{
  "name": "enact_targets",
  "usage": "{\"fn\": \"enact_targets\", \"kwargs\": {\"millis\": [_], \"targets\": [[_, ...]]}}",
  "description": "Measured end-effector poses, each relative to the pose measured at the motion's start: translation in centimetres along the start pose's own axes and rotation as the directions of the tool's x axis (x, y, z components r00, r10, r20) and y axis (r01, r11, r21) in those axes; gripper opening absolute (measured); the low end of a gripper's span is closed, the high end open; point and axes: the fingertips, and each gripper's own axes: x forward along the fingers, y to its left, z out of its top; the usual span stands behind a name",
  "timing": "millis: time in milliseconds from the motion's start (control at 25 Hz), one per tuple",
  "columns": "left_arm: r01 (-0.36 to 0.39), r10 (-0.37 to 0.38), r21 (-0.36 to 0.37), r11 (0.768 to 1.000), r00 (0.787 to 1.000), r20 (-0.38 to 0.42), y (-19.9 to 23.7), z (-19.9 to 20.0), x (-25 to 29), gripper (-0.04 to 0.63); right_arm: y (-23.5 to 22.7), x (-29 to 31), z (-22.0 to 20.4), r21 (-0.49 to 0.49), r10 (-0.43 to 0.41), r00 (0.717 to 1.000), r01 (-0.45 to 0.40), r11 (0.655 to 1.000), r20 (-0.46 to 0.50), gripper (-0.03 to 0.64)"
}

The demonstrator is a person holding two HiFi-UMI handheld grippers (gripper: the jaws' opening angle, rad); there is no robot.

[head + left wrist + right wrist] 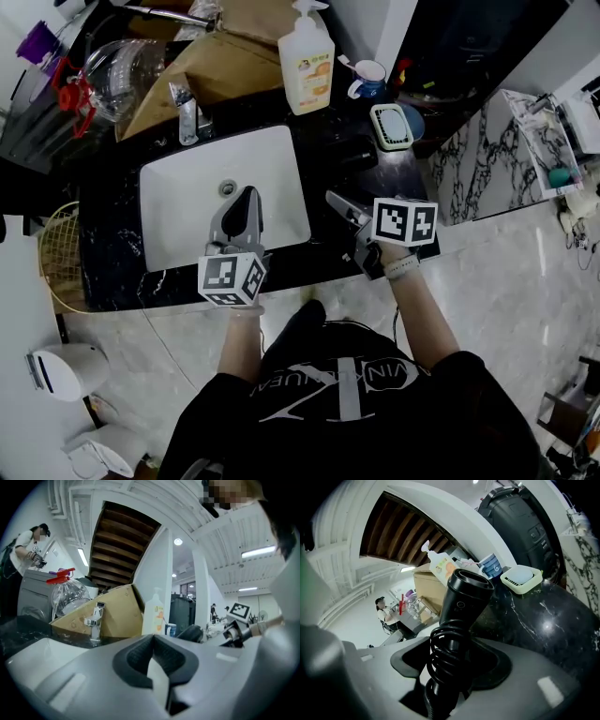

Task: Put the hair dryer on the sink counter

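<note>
Two claws were held over the sink area of the desk (108, 248). Right claw (339, 204) was clamped on the hair dryer (463, 603), gripped at the handle, where the black cord (443, 658) was coiled round it. Barrel was pointed away from the claw. Hair dryer was held just ahead of the right claw over the black desk surface; contact with the desk could not be determined. Pale green dish (391, 127), blue-and-white cup (367, 79) and pump bottle (307, 58) were seen beyond the right claw, further back on the desk. Left claw (246, 199) was held over the white sink (178, 216), left of the right claw and apart from it. Its jaws were drawn together, only a thin slit left, nothing gripped. Tap (187, 114), cardboard box (220, 66) and clear jug (117, 64) were seen beyond the left claw.
</note>
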Motion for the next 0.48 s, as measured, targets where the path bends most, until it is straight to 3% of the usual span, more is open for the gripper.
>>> {"fn": "enact_targets", "kwargs": {"millis": [480], "targets": [[0.058, -0.059, -0.027, 0.998, 0.998, -0.025, 1.9, -0.9, 3.7, 0.0, -1.1, 4.0, 1.9, 0.033, -0.018, 1.0, 0.018, 0.999, -0.004, 0.273]]}}
